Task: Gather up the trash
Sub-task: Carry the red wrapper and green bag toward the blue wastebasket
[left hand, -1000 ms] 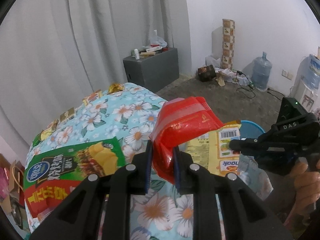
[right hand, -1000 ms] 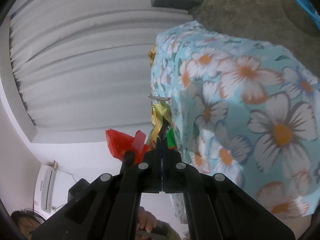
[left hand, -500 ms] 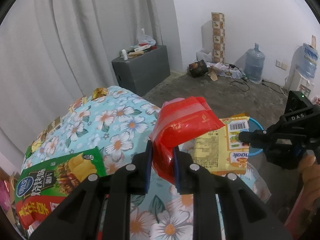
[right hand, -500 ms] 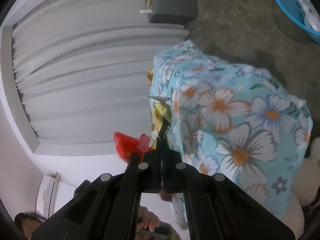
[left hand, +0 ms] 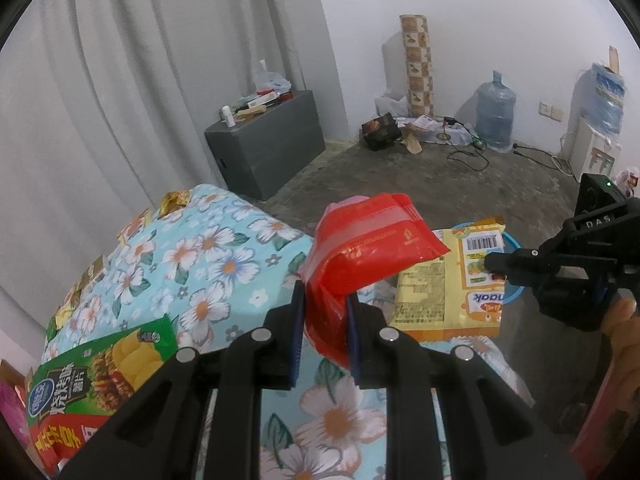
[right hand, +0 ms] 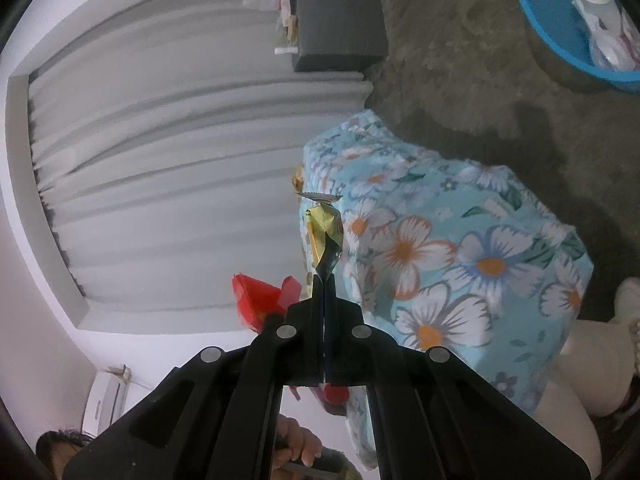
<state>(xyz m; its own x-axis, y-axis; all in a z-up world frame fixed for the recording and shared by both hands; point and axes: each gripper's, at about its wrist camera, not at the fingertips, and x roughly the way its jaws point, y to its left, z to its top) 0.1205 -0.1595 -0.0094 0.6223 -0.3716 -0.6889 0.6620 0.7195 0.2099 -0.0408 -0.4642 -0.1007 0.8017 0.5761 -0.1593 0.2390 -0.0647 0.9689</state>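
The left gripper (left hand: 323,322) angles downward, its blue-padded jaws clamped on a red wrapper (left hand: 368,252). The right gripper (right hand: 323,280) points nearly level, rolled onto its side, jaws pressed together on a yellow snack packet (left hand: 452,280). A hand (left hand: 624,320) grips its handle at the right edge, apparently bare, though mostly hidden.

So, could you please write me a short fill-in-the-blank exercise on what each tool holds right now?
1. The left tool is shut on a ____ wrapper.
2. The right tool grips a yellow packet whose back shows a ____.
3. The basin on the floor is ____.
4. The cloth on the table has a ____ print.

Missing words: red; barcode; blue; flower
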